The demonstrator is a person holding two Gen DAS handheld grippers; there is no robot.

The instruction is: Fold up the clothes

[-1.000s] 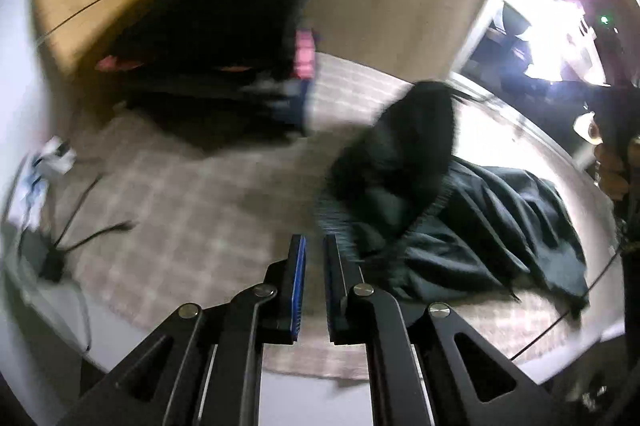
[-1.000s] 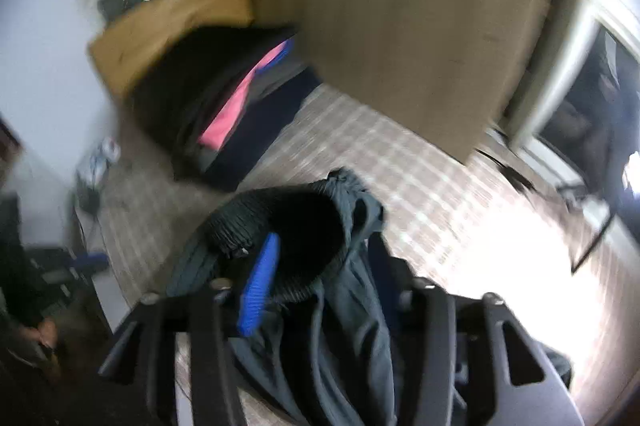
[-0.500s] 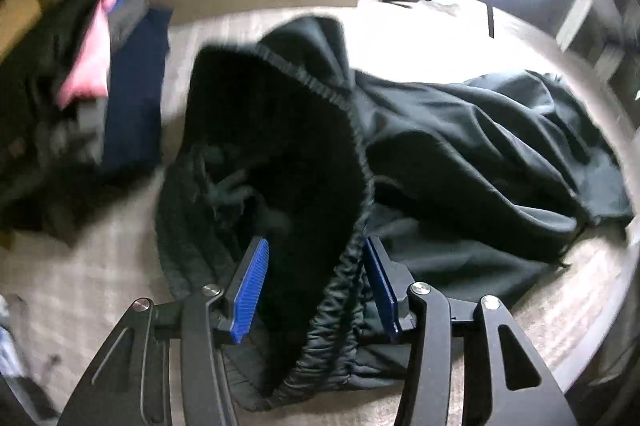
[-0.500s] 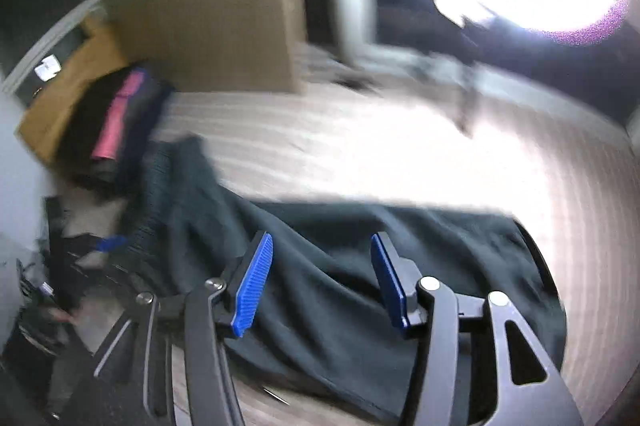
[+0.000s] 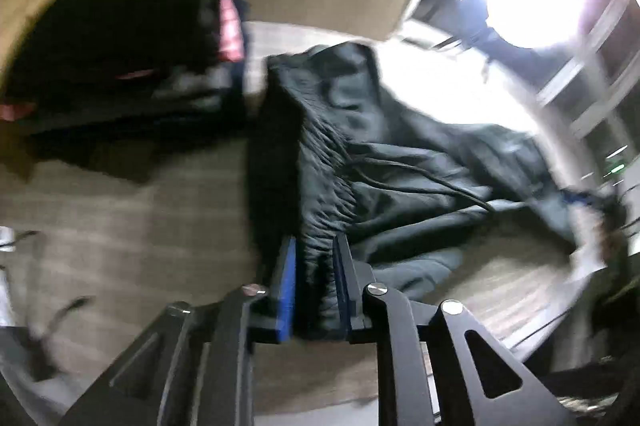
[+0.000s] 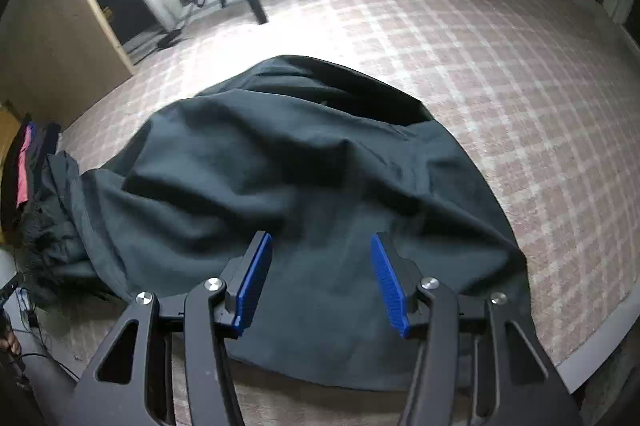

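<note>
Left clamps the waistband, right hovers spread over the cloth.

Left wrist view: the left gripper (image 5: 316,262) has just closed, its jaws pinching the gathered waistband of the dark trousers (image 5: 400,162) on the checked bedcover (image 5: 120,218), beside the stacked clothes (image 5: 132,50).
Right wrist view: the right gripper (image 6: 322,280) stands spread above the trousers (image 6: 288,170), pads not pressing the fabric.

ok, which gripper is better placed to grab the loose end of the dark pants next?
Right. The right gripper hangs open directly over the spread end of the dark pants; the left gripper has just closed on the gathered waistband, so it looks committed.
</note>
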